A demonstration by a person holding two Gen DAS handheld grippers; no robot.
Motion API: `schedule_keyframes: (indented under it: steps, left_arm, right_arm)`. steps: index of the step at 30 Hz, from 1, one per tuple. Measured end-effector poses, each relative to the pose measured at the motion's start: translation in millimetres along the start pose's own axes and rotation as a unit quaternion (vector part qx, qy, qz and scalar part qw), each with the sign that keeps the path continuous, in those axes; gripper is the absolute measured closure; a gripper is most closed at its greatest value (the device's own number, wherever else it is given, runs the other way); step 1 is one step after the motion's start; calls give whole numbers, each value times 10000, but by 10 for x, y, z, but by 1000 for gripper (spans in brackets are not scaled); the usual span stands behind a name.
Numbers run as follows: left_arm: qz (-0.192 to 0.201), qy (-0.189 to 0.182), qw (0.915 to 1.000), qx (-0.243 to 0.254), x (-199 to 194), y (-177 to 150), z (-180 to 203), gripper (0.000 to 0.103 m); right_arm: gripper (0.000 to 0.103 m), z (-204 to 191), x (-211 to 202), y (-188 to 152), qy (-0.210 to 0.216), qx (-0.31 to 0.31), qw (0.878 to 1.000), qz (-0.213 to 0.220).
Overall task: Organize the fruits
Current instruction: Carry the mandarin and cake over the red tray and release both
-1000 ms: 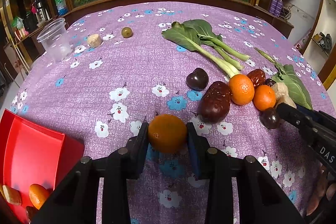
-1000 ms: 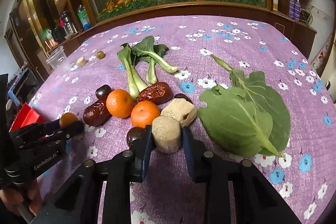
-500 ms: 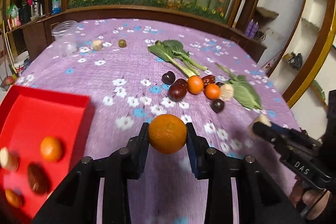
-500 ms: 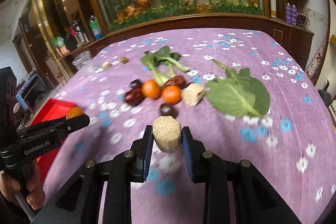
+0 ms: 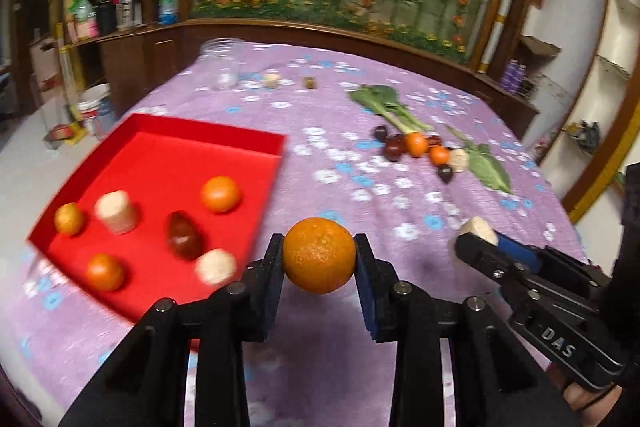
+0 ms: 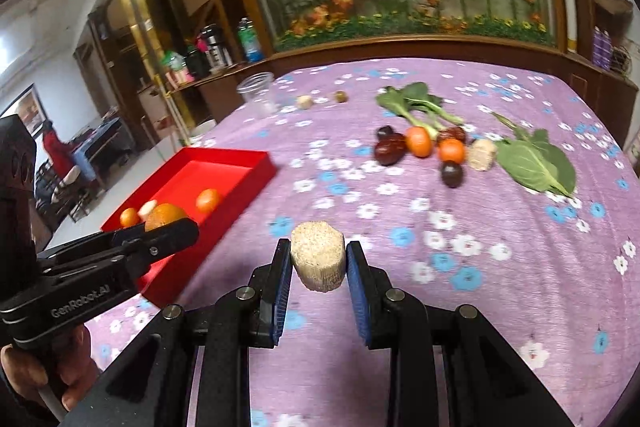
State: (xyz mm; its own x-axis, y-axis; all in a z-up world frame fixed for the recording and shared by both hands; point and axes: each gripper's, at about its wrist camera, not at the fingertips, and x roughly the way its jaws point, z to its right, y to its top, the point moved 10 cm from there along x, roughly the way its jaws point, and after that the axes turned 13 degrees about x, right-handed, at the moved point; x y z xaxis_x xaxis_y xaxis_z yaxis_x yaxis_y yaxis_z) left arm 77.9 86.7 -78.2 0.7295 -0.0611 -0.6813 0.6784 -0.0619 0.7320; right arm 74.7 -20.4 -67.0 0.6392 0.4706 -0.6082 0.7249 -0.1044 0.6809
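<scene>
My left gripper (image 5: 319,254) is shut on an orange (image 5: 319,255) and holds it above the purple tablecloth, just right of the red tray (image 5: 208,141). The tray holds several pieces: oranges, a dark date and beige chunks. My right gripper (image 6: 318,261) is shut on a beige cylindrical chunk (image 6: 318,255), lifted above the cloth to the right of the tray (image 6: 224,157). It also shows in the left wrist view (image 5: 480,233). A cluster of oranges (image 6: 419,142), dark dates (image 6: 389,151) and another beige chunk (image 6: 482,155) lies mid-table.
Bok choy (image 6: 416,107) and a large green leaf (image 6: 534,161) lie by the fruit cluster. A clear plastic cup (image 6: 258,93), a small beige piece (image 6: 304,101) and a green fruit (image 6: 341,96) stand at the far side. A wooden cabinet with an aquarium backs the table.
Both grippers have lifted their pieces off the table and swung left toward the red tray, which has come more fully into view. The fruit cluster now lies farther away.
</scene>
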Motion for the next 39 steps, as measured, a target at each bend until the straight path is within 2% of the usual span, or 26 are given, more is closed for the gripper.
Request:
schedule_keyframes:
  steps: [7, 14, 24, 32, 39]
  left_arm:
    - [-46, 517, 9979, -383, -124, -81, -517, 71]
    - [-156, 844, 9939, -687, -106, -106, -989, 71]
    - [-372, 1269, 9855, -1068, 90, -76, -1668, 71]
    - [-556, 1209, 9873, -872, 336, 33, -1606, 70]
    - [-717, 1201, 9872, -766, 458, -8, -1543, 70]
  right_arm:
    - [73, -547, 137, 30, 285, -408, 9988, -41]
    - [73, -1028, 457, 137, 527, -700, 9961, -134]
    - [73, -1415, 1076, 270, 579, -852, 9940, -371]
    - [73, -1366, 1596, 377, 307, -696, 9956, -548]
    - [73, -1280, 1848, 400, 134, -627, 9957, -671]
